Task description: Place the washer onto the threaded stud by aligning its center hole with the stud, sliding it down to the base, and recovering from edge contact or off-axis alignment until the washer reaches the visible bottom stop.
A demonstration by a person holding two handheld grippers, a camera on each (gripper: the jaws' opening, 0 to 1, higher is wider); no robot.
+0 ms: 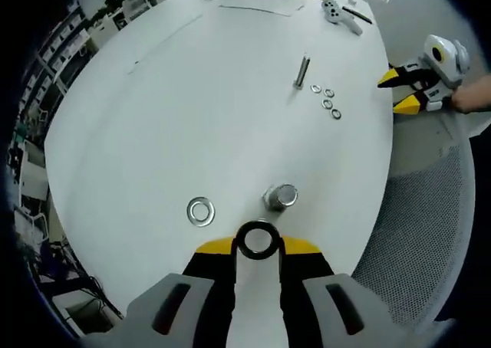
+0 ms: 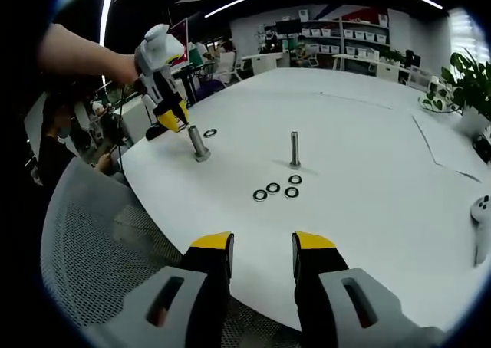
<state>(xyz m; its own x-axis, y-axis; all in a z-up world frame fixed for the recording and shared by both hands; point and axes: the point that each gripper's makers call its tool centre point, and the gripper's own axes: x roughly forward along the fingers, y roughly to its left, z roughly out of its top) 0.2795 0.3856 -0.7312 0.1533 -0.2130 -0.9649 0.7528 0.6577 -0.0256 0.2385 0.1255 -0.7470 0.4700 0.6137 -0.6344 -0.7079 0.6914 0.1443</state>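
The washer sits gripped flat between the yellow tips of the left tongs, its center hole open to the left gripper view, just short of the near threaded stud, which stands upright on the white worktop. Washer and stud appear close but not yet touching, and the hole is not over the stud's top. A second, loose washer lies flat on the worktop beside that stud, to its left in this view. In the right gripper view the same stud rises near the worktop's edge with the left tongs tilted down just above and beside it, held by a person's hand; the loose washer lies just beyond. Farther toward the middle of the worktop stands a second upright stud, with three small washers lying in a loose cluster near its base. The right tongs hang open over the worktop's near edge, nothing between their tips, above a grey mesh chair back. A white controller rests at the far side of the worktop.
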